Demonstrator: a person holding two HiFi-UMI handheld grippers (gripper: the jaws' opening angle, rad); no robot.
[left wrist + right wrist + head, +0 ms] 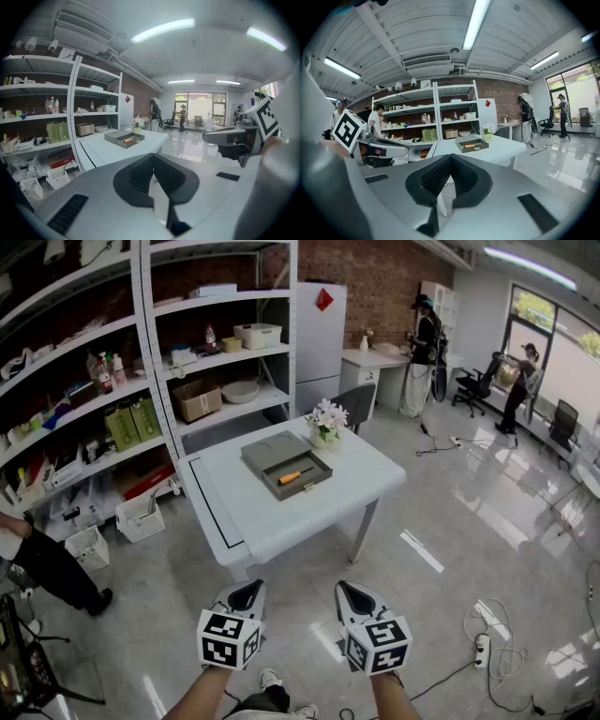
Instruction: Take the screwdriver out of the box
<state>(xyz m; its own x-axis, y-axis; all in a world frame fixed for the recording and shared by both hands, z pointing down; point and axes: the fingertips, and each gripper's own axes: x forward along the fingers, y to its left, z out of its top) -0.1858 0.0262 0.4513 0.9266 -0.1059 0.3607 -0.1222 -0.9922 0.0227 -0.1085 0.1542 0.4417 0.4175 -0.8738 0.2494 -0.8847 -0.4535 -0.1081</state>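
An orange-handled screwdriver [294, 475] lies inside an open grey box [323, 473] on the white table [272, 517]; the box's lid [265, 448] rests beside it. Both grippers hang low in the head view, well short of the table's near edge. My left gripper [251, 585] and right gripper [349, 587] have their jaws together with nothing between them. In the left gripper view the shut left gripper [152, 155] points toward the table, the screwdriver [128, 139] small and far. The right gripper view shows the right gripper [450, 156] shut, the screwdriver [469, 146] distant.
A flower pot [325, 423] stands just behind the box. Metal shelving [141, 381] full of goods lines the left, white baskets [141, 517] on the floor below. A grey chair [354, 404] sits behind the table. Cables and a power strip [483, 645] lie at right. A person's leg [52, 570] is at left.
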